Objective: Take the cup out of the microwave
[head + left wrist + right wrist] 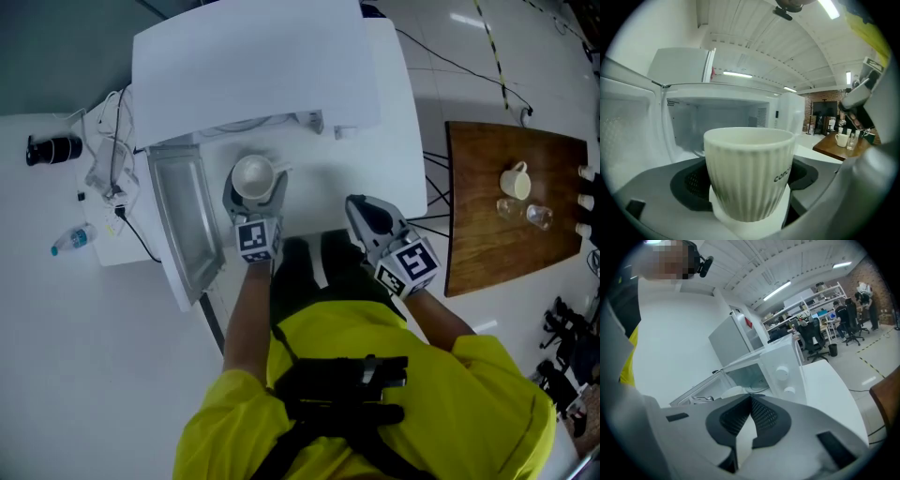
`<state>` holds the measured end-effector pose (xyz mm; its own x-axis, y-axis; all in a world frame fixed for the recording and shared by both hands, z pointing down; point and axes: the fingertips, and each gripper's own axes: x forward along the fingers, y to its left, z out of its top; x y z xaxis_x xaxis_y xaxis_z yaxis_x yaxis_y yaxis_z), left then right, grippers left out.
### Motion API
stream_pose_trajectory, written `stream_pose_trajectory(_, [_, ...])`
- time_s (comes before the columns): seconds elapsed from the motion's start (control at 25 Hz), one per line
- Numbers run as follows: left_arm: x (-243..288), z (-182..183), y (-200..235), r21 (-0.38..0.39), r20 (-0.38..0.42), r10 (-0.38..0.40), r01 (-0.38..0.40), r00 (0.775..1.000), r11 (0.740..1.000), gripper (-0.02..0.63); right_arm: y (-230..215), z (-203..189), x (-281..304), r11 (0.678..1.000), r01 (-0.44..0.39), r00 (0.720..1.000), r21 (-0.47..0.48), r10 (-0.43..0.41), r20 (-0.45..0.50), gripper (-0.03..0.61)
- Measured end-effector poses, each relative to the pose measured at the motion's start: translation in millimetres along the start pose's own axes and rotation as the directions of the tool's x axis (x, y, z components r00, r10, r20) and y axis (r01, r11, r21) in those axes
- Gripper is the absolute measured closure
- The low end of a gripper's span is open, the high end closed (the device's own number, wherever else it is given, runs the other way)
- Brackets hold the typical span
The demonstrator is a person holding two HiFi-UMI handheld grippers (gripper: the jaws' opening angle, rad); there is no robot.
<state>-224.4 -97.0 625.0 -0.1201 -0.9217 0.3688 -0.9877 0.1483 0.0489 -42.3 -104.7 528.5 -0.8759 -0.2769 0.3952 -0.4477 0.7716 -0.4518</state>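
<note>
A white ribbed cup (252, 175) (749, 168) with dark lettering stands upright between the jaws of my left gripper (253, 199) (750, 187), which is shut on it. The cup is outside the white microwave (253, 70) (740, 117), just in front of its open cavity, over the white table (319, 187). The microwave door (186, 225) hangs open to the left. My right gripper (367, 217) (749, 401) is to the right of the cup, above the table's front edge. Its jaws meet at the tips with nothing between them.
A brown wooden table (511, 206) at the right carries a white mug (516, 180) and glasses. A plastic bottle (73, 240), cables and a dark lens-like object (54, 148) lie at the left of the microwave. Office chairs and shelves show far off in the right gripper view.
</note>
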Motion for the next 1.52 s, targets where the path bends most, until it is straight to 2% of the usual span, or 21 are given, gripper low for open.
stream_pose_trajectory(0.24, [7.5, -27.9, -86.4, 0.059, -0.053, -0.17, 0.173, 0.984, 0.983, 0.164, -25.3, -11.9, -29.6, 0.997, 0.076, 0.997, 0.016, -0.076, 0.017, 0.574])
stream_pose_trajectory(0.36, [33.6, -29.2, -142.6, 0.104, -0.055, -0.262, 0.267, 0.963, 0.958, 0.164, -47.5, -14.8, -55.7, 0.99, 0.14, 0.989, 0.034, -0.141, 0.035, 0.574])
stream_pose_trajectory(0.48, [63.2, -27.0, -199.4, 0.112, -0.049, -0.348, 0.351, 0.936, 0.93, 0.164, -69.0, -20.6, -83.4, 0.977, 0.204, 0.977, 0.063, -0.207, 0.048, 0.574])
stream_pose_trajectory(0.6, [88.4, -28.2, -243.5, 0.122, -0.05, -0.404, 0.407, 0.913, 0.905, 0.164, -87.2, -25.7, -107.4, 0.964, 0.252, 0.965, 0.082, -0.257, 0.058, 0.574])
stream_pose_trajectory(0.72, [106.2, -35.2, -270.8, 0.117, -0.066, -0.427, 0.432, 0.902, 0.894, 0.164, -103.8, -30.4, -128.9, 0.947, 0.3, 0.948, 0.111, -0.309, 0.073, 0.574])
stream_pose_trajectory(0.96, [117.5, -47.0, -285.1, 0.11, -0.083, -0.435, 0.442, 0.897, 0.89, 0.164, -115.7, -39.6, -150.8, 0.929, 0.341, 0.931, 0.146, -0.355, 0.08, 0.574])
stream_pose_trajectory(1.12, [117.7, -53.7, -285.8, 0.158, -0.097, -0.439, 0.45, 0.893, 0.879, 0.161, -114.2, -39.3, -150.6, 0.928, 0.339, 0.931, 0.154, -0.354, 0.084, 0.574])
stream_pose_trajectory(1.24, [114.6, -56.1, -285.4, 0.16, -0.112, -0.443, 0.457, 0.889, 0.875, 0.158, -109.7, -33.7, -145.9, 0.932, 0.33, 0.934, 0.148, -0.345, 0.091, 0.574])
stream_pose_trajectory(1.36, [91.3, -54.5, -274.7, 0.137, -0.137, -0.441, 0.458, 0.887, 0.878, 0.164, -105.0, -21.7, -141.8, 0.937, 0.322, 0.935, 0.139, -0.337, 0.107, 0.574])
stream_pose_trajectory(1.44, [59.5, -53.2, -257.0, 0.084, -0.171, -0.432, 0.45, 0.886, 0.889, 0.183, -101.0, -9.0, -142.2, 0.939, 0.321, 0.934, 0.127, -0.335, 0.121, 0.574])
stream_pose_trajectory(1.52, [23.3, -42.0, -230.2, 0.015, -0.196, -0.409, 0.42, 0.891, 0.907, 0.23, -97.8, 7.1, -142.8, 0.942, 0.319, 0.934, 0.1, -0.331, 0.134, 0.574])
